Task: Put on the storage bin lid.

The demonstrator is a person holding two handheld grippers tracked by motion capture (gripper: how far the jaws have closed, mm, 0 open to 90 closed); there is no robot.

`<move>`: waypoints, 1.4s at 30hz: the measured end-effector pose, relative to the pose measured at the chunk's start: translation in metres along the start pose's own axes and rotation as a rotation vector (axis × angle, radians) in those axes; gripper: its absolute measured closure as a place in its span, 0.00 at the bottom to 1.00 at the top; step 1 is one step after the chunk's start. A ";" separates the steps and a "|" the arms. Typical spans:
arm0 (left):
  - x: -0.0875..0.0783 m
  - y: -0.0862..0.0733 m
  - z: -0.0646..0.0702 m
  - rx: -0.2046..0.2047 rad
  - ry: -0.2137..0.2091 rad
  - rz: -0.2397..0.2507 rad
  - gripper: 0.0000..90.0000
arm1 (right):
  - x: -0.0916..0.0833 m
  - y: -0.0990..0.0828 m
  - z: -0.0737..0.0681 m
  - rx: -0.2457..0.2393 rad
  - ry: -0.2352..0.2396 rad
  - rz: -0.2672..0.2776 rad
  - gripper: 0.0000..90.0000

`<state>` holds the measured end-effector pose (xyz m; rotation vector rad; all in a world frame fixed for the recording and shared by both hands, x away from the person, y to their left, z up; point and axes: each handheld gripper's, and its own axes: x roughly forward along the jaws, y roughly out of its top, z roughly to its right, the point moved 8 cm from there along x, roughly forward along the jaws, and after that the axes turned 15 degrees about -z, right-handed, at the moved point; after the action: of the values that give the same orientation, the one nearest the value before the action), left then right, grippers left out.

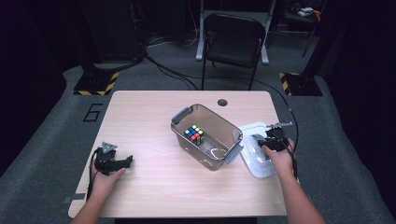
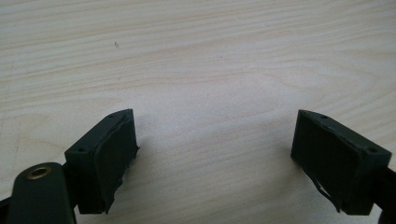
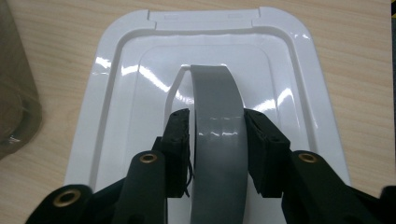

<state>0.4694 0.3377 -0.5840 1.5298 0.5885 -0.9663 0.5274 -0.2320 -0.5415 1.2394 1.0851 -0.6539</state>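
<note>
My right gripper (image 3: 217,149) is clamped on the grey handle (image 3: 217,135) of the white lid (image 3: 116,116), which lies flat at the right of the high view, just right of the clear bin (image 1: 208,135). The handle runs straight up the frame between my pads. My left gripper (image 2: 215,154) rests spread wide and empty at lower left, well apart.
</note>
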 end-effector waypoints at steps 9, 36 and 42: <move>0.000 0.000 0.000 0.000 0.000 0.000 0.16 | 0.001 -0.004 0.000 0.020 0.010 -0.022 0.73; 0.000 0.000 0.000 0.000 0.000 0.000 0.16 | -0.008 -0.002 0.004 -0.001 0.002 0.007 0.74; 0.000 0.000 0.000 0.001 0.001 0.000 0.16 | -0.015 -0.001 0.002 -0.006 0.005 0.019 0.74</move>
<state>0.4694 0.3378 -0.5840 1.5311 0.5888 -0.9664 0.5211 -0.2364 -0.5279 1.2452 1.0772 -0.6326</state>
